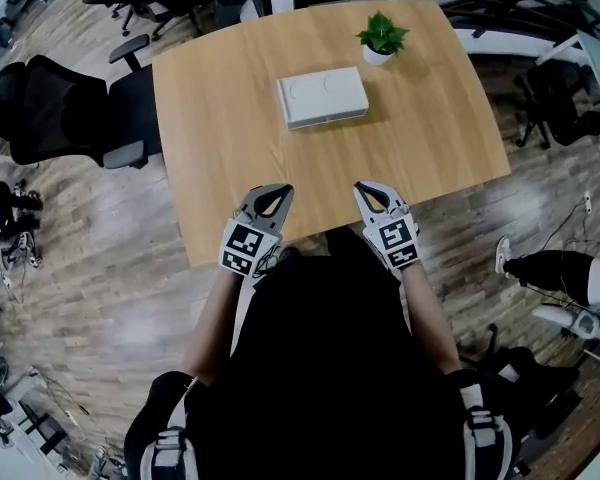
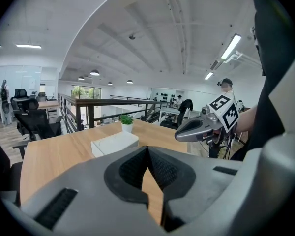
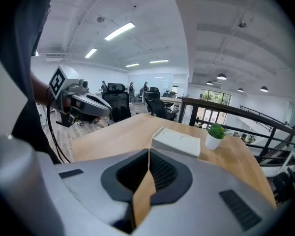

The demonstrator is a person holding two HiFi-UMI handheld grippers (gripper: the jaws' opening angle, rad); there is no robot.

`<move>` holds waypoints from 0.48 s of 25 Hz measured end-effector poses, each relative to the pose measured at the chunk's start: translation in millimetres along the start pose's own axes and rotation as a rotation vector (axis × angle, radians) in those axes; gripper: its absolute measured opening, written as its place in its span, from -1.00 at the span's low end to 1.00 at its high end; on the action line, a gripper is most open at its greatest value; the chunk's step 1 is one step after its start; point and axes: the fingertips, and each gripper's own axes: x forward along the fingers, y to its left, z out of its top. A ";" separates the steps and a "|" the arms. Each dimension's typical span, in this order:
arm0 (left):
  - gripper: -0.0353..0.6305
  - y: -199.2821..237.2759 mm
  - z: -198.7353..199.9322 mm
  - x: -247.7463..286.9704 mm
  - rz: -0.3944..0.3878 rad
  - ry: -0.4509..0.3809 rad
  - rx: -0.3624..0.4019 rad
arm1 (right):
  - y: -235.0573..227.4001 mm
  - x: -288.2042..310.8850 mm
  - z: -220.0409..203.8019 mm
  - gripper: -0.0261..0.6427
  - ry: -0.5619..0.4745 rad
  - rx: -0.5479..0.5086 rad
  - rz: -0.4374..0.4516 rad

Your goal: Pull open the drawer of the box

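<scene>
A flat white box (image 1: 322,98) lies on the wooden table (image 1: 240,138), past its middle; its drawer looks closed. Both grippers hover over the near table edge, well short of the box. My left gripper (image 1: 273,190) is shut with nothing in it, jaws meeting at the tips (image 2: 147,149). My right gripper (image 1: 370,188) is likewise shut and empty (image 3: 148,151). The left gripper view has the box (image 2: 114,144) ahead to the left; the right gripper view has the box (image 3: 177,142) ahead to the right. Each gripper view catches the other gripper (image 2: 201,127) (image 3: 86,104) beside it.
A small potted plant (image 1: 382,38) stands behind the box at the far right. Black office chairs (image 1: 60,108) crowd the table's left side. A dark railing (image 3: 236,109) runs beyond the far edge. A seated person's legs (image 1: 550,268) show at right.
</scene>
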 end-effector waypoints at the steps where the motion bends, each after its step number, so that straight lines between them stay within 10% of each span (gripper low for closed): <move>1: -0.83 1.6 1.8 3.3 0.011 0.000 -0.005 | -5.2 3.2 0.5 -0.85 0.003 -0.004 0.011; 12: -0.83 24.9 4.0 19.6 0.177 0.002 -0.086 | -37.0 57.9 -0.5 -0.85 0.035 -0.075 0.179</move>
